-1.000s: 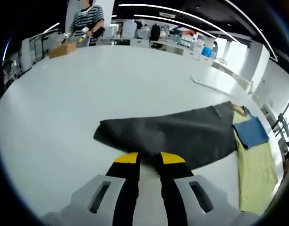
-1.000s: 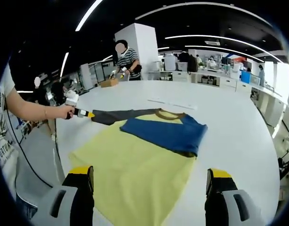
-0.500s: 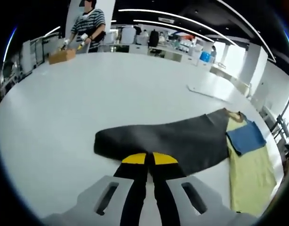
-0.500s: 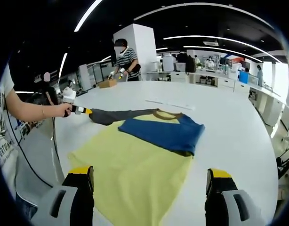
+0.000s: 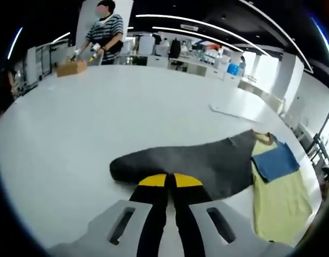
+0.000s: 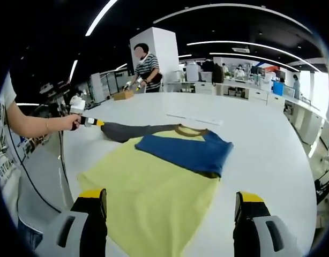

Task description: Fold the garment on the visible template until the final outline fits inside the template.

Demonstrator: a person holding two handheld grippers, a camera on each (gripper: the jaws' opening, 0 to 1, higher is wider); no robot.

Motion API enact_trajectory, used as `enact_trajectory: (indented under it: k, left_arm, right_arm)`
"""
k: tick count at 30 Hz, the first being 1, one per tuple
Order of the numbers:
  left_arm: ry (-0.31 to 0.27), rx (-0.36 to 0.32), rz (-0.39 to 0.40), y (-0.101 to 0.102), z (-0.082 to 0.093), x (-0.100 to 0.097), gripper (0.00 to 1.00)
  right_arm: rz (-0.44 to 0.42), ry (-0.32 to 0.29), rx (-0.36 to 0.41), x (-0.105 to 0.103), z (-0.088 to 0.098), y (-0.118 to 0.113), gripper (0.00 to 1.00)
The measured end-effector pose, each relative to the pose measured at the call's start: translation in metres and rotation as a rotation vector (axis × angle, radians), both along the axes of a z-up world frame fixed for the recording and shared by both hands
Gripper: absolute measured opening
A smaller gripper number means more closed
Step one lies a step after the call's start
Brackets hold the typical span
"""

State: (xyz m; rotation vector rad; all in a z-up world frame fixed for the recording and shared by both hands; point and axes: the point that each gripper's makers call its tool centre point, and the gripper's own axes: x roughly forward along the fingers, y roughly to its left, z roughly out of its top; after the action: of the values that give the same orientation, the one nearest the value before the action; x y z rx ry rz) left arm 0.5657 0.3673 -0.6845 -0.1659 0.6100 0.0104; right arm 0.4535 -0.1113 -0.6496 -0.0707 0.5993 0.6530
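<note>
we see the garment [image 6: 154, 187] lying flat on the white worktop [image 6: 261, 139], a yellow shirt with a brown neckband at its far end. one blue sleeve [image 6: 188, 152] is folded across the yellow body. the other sleeve, dark grey [image 5: 202, 163], is stretched out sideways over the worktop, away from the body.

in the left gripper view, the left hand-held gripper [image 5: 170, 181] has its two yellow-tipped jaws pressed together on the near edge of the dark grey sleeve, close to the cuff end. the sleeve runs from there towards the right of that view, where it meets the yellow body and the folded blue sleeve [image 5: 276, 161]. in the right gripper view the same left hand-held gripper [image 6: 92, 122] comes in from the left, held in the person's hand [image 6: 72, 122], its tip at the end of the grey sleeve [image 6: 135, 130].

the right hand-held gripper [image 6: 172, 206] has its jaws wide apart with nothing between them. the jaws frame the near hem of the yellow body; we cannot tell whether they touch the cloth or the worktop.

a thin white sheet [image 5: 234, 111] lies flat on the worktop beyond the garment. we cannot make out a template outline under the garment. at the far edge of the worktop a person in a striped shirt [image 5: 103, 33] stands by a cardboard box [image 5: 70, 67].
</note>
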Motion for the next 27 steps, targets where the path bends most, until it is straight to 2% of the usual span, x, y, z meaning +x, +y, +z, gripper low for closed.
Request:
enact_trajectory:
  k: [12,22,27]
  left_arm:
    - [-0.071,-0.005,-0.075,-0.034,0.033,0.014,0.00]
    - [-0.147,-0.007,-0.185,-0.087,0.063,0.031,0.00]
    - [-0.183,-0.042,-0.218,-0.112,0.074,0.042,0.00]
  right_arm:
    - [0.003,-0.005,0.002,0.000,0.001,-0.002,0.99]
    - [0.001,-0.006,0.002,-0.001,-0.001,-0.006,0.99]
    - [-0.001,0.000,0.010,-0.002,-0.004,-0.005,0.99]
